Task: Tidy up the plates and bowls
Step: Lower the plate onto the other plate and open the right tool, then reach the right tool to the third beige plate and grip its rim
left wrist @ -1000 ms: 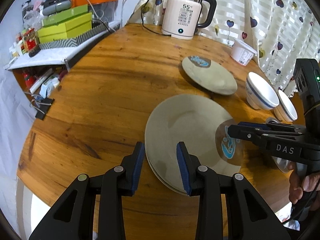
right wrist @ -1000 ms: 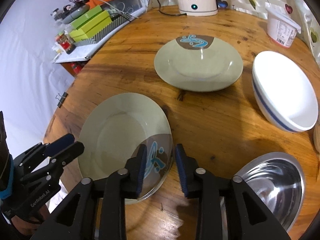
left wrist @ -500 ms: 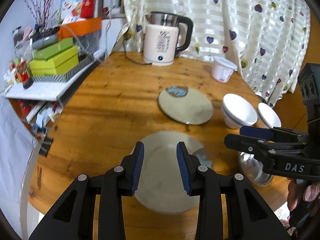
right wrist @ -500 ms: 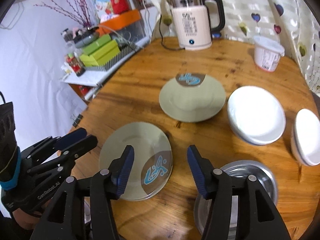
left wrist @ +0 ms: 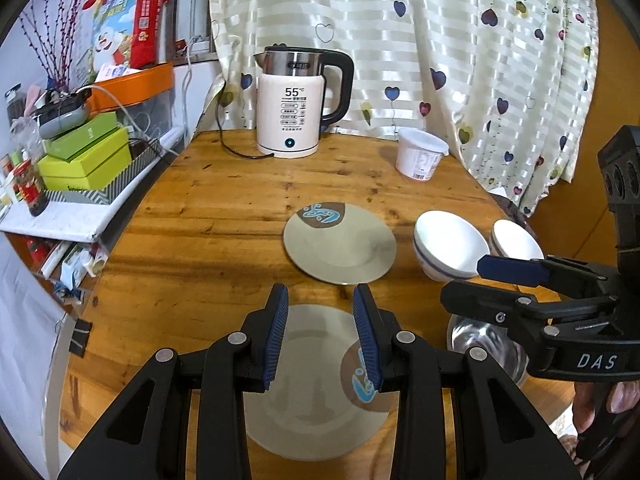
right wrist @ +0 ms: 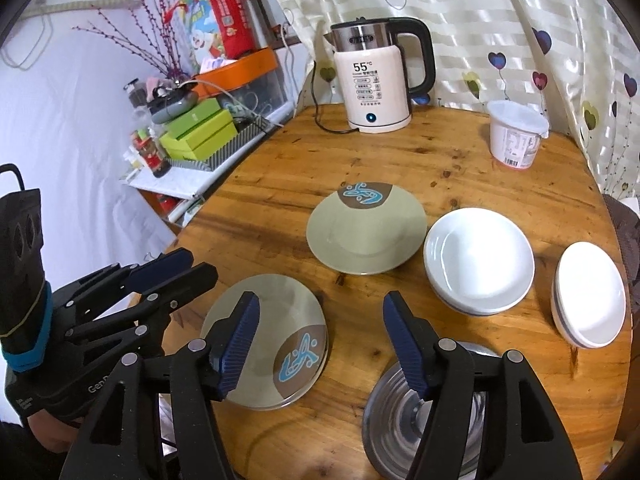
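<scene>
Tongs (right wrist: pixel 318 340) above round wooden table (right wrist: pixel 460 168).

The round wooden desk (right wrist: pixel 460 184) is carrying plates (right wrist: pixel 366 236), white bowls (right wrist: pixel 478 258), a steel bowl (right wrist: pixel 404 420), a kettle (right wrist: pixel 374 76) at twelve o'clock.

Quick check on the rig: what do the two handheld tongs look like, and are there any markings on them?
Both are black plastic scissor-linkage tongs with silver pivot rivets and ribbed dark-blue pads. The left tongs show partial white lettering "Gen" on the body in the right wrist view, plus a teal band around the handle. The right tongs carry white "DAS" lettering, seen from the left wrist camera. No cables or sleeves are visible.
</scene>
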Motion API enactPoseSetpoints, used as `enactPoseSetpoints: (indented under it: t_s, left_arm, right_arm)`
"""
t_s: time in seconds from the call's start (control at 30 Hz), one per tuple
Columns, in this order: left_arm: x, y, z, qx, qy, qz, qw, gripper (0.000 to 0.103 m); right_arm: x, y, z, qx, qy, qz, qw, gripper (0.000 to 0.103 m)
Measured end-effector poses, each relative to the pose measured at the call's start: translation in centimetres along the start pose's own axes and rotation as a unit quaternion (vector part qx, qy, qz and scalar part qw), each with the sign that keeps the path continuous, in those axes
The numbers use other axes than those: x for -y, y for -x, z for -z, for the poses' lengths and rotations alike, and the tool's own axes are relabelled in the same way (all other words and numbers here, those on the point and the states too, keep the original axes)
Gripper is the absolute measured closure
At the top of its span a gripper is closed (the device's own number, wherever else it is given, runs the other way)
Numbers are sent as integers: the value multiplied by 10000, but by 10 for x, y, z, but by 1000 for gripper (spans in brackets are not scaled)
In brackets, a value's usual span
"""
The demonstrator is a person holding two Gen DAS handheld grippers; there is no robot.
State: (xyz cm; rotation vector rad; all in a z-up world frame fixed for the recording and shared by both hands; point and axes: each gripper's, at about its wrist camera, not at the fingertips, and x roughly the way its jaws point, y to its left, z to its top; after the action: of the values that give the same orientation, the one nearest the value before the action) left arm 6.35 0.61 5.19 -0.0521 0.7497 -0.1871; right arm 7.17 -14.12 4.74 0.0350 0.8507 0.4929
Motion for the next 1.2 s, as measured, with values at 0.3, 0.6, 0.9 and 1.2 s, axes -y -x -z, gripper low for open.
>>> enactPoseSetpoints:
  t_s: [0.3, 0.6, 0.9, 1.2]
  left_arm:
    - [-10, -4, -9, 47, 190, -43, 9998, 68]
    - [-38, -28, -11, -228, 503, -158, 9983, 68]
    - [-50, -64, -18, -602, 677, 17, 9959, 68]
    - [-50, -98, -29, -862, 656, 105, 9941, 68]
  right_arm:
    - [4, -8, -4, -87, -36, -1, 10000, 38]
    - [5, -28, -19, -178, 52, -48, 9998, 38]
    - [18, -51, -41, -299, 106, -7, 9995, 38]
    - [40, -68, -67, -357, 122, 94, 9992, 38]
